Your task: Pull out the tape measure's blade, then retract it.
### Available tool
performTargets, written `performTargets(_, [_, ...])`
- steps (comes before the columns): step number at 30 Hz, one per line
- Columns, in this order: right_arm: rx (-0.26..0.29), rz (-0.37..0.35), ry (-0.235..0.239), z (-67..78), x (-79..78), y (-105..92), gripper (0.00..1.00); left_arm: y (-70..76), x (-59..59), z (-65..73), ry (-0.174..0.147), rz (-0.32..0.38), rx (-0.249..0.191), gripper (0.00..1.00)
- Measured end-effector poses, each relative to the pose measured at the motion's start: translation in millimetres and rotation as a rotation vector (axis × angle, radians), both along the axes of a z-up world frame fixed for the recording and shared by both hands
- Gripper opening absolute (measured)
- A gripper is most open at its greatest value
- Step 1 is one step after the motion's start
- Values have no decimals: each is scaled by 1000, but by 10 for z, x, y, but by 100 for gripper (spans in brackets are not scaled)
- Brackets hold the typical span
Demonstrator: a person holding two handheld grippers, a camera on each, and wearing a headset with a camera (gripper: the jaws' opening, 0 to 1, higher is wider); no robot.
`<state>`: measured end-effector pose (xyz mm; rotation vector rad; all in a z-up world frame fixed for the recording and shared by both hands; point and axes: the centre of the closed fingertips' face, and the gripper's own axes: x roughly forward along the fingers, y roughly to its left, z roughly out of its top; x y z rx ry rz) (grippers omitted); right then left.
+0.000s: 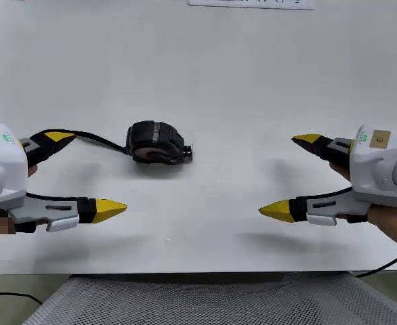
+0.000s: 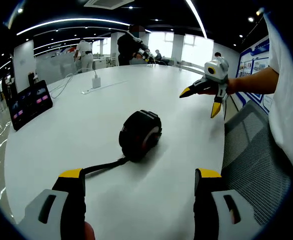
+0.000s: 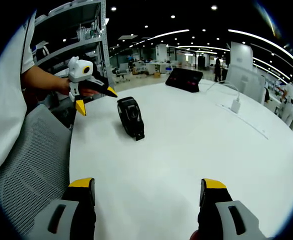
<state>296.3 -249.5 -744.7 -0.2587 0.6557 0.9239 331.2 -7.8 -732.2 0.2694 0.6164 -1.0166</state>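
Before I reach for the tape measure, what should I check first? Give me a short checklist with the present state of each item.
1. Left gripper open: ok.
2. Right gripper open: ok.
3. Tape measure lies on the table between the grippers, touched by neither: ok.
4. Blade not yet pulled out: ok.
5. Hook points toward the right gripper: ok.
6. Blade lock released: cannot tell.

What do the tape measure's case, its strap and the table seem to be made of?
The tape measure looks like matte black plastic, perhaps rubber-coated: dull, ribbed surface. Its strap seems black cord or rubber; too thin to tell. The table looks like smooth white laminate, with a faint sheen.
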Motion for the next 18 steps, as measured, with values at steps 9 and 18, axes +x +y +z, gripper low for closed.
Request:
performTargets(9, [2,8,3,-20,44,37,85,-55,50,-13,3,-20,-1,88])
performTargets(18, [8,25,4,-49,114,119,84,-161,94,-37,-5,-65,3,85])
